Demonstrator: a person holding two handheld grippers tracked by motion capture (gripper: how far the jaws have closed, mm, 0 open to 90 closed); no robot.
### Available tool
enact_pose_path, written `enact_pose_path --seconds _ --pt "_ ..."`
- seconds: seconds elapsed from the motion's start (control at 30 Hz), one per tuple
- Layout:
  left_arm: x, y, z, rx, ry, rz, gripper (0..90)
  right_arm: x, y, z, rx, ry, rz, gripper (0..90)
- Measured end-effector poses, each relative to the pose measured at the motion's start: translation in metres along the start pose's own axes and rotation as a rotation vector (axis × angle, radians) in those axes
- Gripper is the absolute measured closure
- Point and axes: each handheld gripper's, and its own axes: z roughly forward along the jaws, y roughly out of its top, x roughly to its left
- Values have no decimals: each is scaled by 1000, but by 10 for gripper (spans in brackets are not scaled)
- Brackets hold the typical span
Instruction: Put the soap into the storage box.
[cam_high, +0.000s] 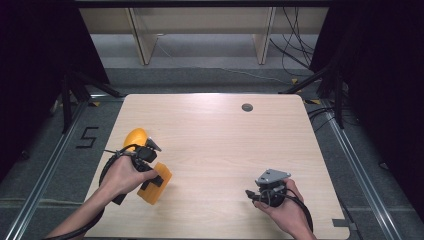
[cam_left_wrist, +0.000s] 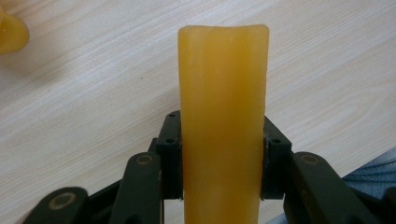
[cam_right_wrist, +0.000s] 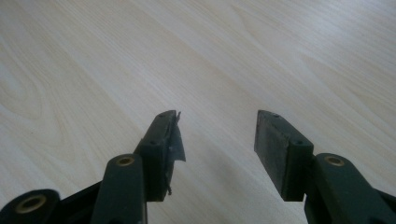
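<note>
Table (cam_high: 220, 145): light wood, with a small dark round fitting (cam_high: 247, 107) near the far edge.

Left gripper (cam_high: 152, 179): near-left part of the table, jaws clamped on the two sides of a yellow block (cam_left_wrist: 223, 121), which rises between them in the left gripper view.

Yellow round piece (cam_high: 135, 137): on the table just beyond the left hand (cam_high: 122, 175).

Right gripper (cam_right_wrist: 217, 140): near-right part of the table, held in the right hand (cam_high: 285, 207), jaws apart over bare wood.

A light wooden table (cam_high: 215, 145) carries an orange block (cam_high: 156, 184) and rounded orange lump (cam_high: 135, 137).
</note>
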Motion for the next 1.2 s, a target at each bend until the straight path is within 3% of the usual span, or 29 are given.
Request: enact_pose_path --seconds 0.33,0.4,0.5,0.6,0.63,0.8,0.87,0.93,1.2 --pt "6 2 -2 -15 -4 -14 604 -1 0 1 -3 -5 -9 497" --pt "8 2 -4 -4 -2 5 604 0 0 1 -3 -3 -7 497" --pt "9 2 -3 -15 -1 -16 604 0 0 0 0 -1 1 496" --pt "14 2 -5 -1 2 6 604 0 0 1 0 -1 0 496" --pt "14 2 -4 -26 6 -19 604 0 0 1 0 -1 1 496" --pt "19 2 -7 -35 12 -33 604 0 0 0 0 0 0 495" --pt "22 3 -10 -20 12 -16 604 0 0 0 1 -2 0 495" --pt "22 3 -10 -42 13 -42 604 0 0 0 1 -2 0 495" --pt "27 5 -17 -48 16 -35 604 0 0 0 2 -1 -1 495"
